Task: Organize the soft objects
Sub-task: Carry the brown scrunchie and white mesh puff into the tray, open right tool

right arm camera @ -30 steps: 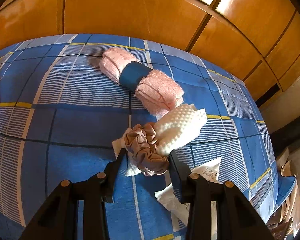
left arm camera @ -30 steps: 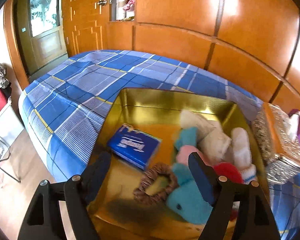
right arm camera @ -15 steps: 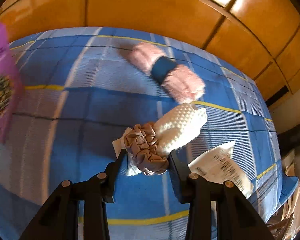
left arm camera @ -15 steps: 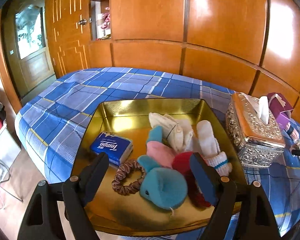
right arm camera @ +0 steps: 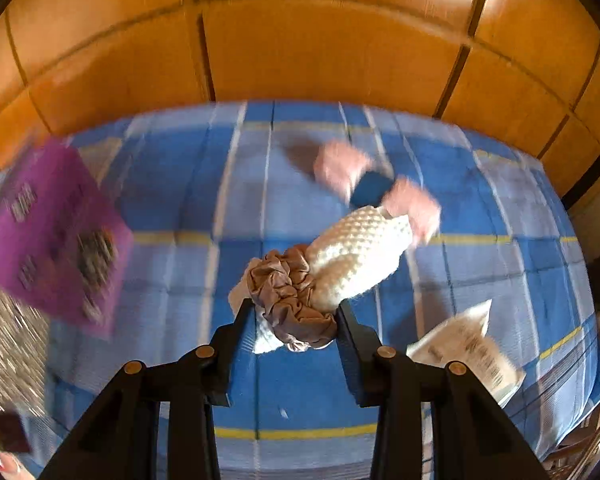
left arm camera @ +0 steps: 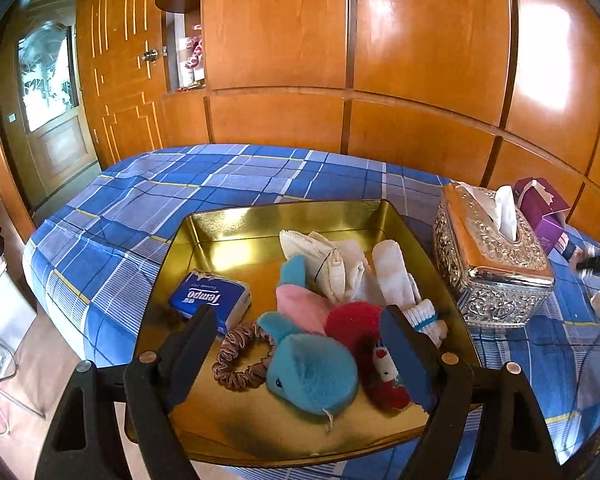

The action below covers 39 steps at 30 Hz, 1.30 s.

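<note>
In the left wrist view a gold tray (left arm camera: 260,220) on the blue plaid bed holds a blue plush toy (left arm camera: 312,372), a pink plush (left arm camera: 300,304), a red plush (left arm camera: 364,332), white socks (left arm camera: 392,272), a brown scrunchie (left arm camera: 240,356) and a blue Tempo tissue pack (left arm camera: 208,300). My left gripper (left arm camera: 300,356) is open just above the tray's near end, empty. In the right wrist view my right gripper (right arm camera: 296,324) is shut on a white bumpy cloth roll (right arm camera: 356,256) wrapped with a brown scrunchie (right arm camera: 288,296), held above the bed.
An ornate silver tissue box (left arm camera: 492,272) and a purple box (left arm camera: 544,212) stand right of the tray. On the bed lie a pink towel roll with a blue band (right arm camera: 376,192), a purple box (right arm camera: 48,236) and a white paper packet (right arm camera: 472,348). Wooden wall panels behind.
My right gripper has lifted the white roll and swung left; the purple box has come into view. The left gripper has pulled back and levelled, showing the whole tray and the tissue box.
</note>
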{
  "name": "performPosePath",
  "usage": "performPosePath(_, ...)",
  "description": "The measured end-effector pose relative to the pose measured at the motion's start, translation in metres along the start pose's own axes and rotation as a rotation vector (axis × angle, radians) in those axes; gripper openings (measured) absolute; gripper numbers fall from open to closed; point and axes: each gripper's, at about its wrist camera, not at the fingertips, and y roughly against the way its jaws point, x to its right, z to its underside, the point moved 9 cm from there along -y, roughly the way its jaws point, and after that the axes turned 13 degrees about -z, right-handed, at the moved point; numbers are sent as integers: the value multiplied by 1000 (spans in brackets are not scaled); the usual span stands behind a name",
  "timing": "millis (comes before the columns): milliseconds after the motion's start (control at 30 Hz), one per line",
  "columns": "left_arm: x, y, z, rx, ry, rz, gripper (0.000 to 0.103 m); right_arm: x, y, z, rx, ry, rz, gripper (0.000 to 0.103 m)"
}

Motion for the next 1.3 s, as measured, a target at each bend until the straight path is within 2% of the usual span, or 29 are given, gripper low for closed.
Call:
performPosePath(100,0,0,1,1,-1,2,84,-11,17,-34,50,9,-8,38)
performPosePath(233,0,-2,3,-6,-3,4,84,-55,53,-84,154,73,-55,38)
performPosePath(333,-1,-4,4,-12,2,4,84,-111,82,-110,229,182,-128,38)
performPosePath(467,-6,-5,4,-11,11,-5,83,-196,112,-113,295,357,-267,38)
performPosePath(633,-20,-3,-1,7,36,-35,83,-297,122,-66,275,593,-448,38)
performPosePath(767,-32,-1,-5,23,58,-61,83,-354,106,-12,180,732,-550,38)
performPosePath(900,-44,1,-8,47,71,-91,83,-395,83,41,76,825,-602,38)
performPosePath(1067,-57,-1,-10,51,102,-112,83,-435,48,78,-26,856,-647,38)
performPosePath(1300,-79,-15,-6,23,155,-152,83,-469,8,88,-87,758,-656,40)
